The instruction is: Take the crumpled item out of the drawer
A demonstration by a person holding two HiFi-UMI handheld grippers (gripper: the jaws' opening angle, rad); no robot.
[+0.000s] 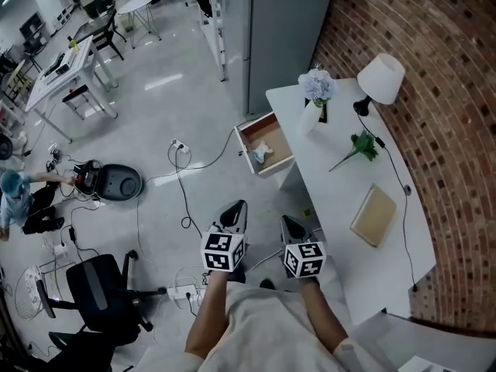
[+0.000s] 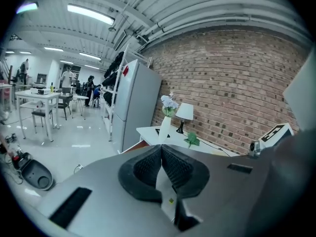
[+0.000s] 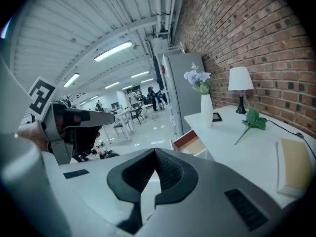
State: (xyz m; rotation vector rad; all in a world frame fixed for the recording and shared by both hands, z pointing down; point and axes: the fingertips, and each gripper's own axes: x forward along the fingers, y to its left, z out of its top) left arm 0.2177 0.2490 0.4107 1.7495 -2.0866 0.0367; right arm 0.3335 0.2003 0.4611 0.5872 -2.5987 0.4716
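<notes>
A grey polished floor (image 1: pixel 178 91) runs beside a red brick wall (image 1: pixel 434 22), and a long white desk (image 1: pixel 333 169) stands against the wall. In the head view, an open wooden drawer (image 1: pixel 265 152) juts from the desk's floor-side edge, and the small pale crumpled item (image 1: pixel 261 153) lies inside it near the middle of the tray. It looks whitish, soft and wadded, and it is too small here to show a long axis. The left gripper (image 1: pixel 235 211) and right gripper (image 1: pixel 291 225) are held side by side, low and close to the person's body, and both point toward the drawer. The item lies ahead of them and well apart, on a line between the 2. The left gripper looks slightly nearer, though the margin is small. In the left gripper view, the 2 ribbed black pads meet at their tips with nothing between them. Only an orange-brown strip of the drawer shows past the jaws, and the item is hidden. In the right gripper view, the jaws are likewise pressed together and empty. The drawer (image 3: pixel 190 143) shows just above them at the desk's edge, with its open side toward the floor, but its contents cannot be made out. I judge that either gripper would have to reach forward and spread its jaws before descending into the tray.
</notes>
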